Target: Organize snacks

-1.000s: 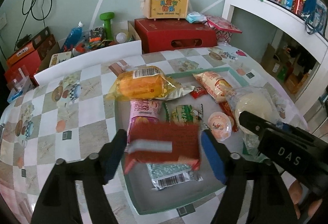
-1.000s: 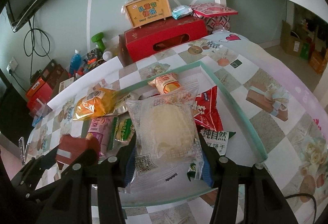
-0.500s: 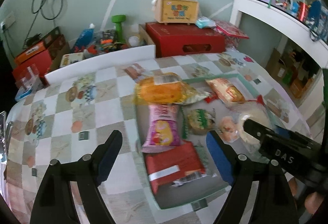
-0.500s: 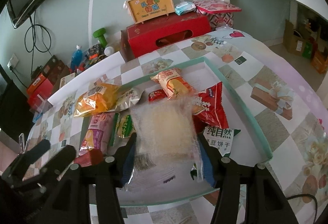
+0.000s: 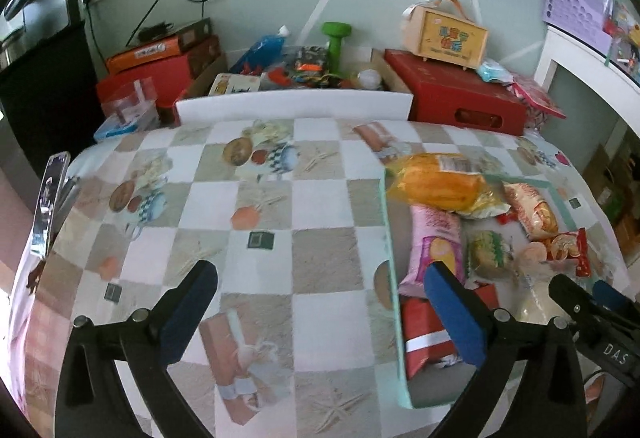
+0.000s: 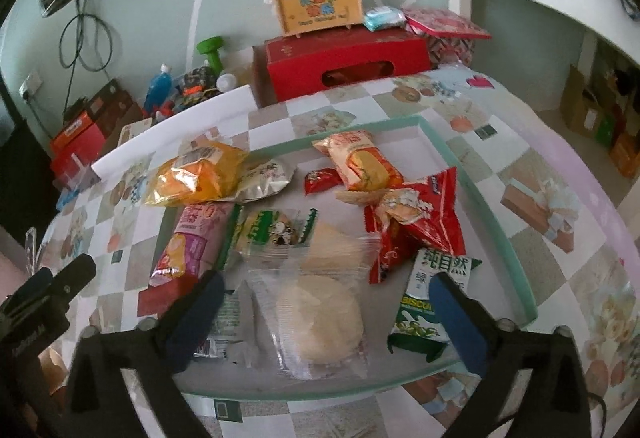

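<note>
Left gripper: we are spreading its jaws wide over bare checkered tablecloth, gripping nothing.
Right gripper: we are opening its jaws around the clear-wrapped pale round bun, untouched, in the mint-green tray.

clear bun wrapper: glossy plastic | orange bag: shiny foil

Soft even daylight, room moderately bright, no hard shadows. Colours washed, slight milky haze. Strong fisheye bend: walls bow, black vignette fills corners. Left wrist view smeared by motion blur, tablecloth pattern soft. Right wrist view sharper; glare patches on foil of orange snack bag.
</note>
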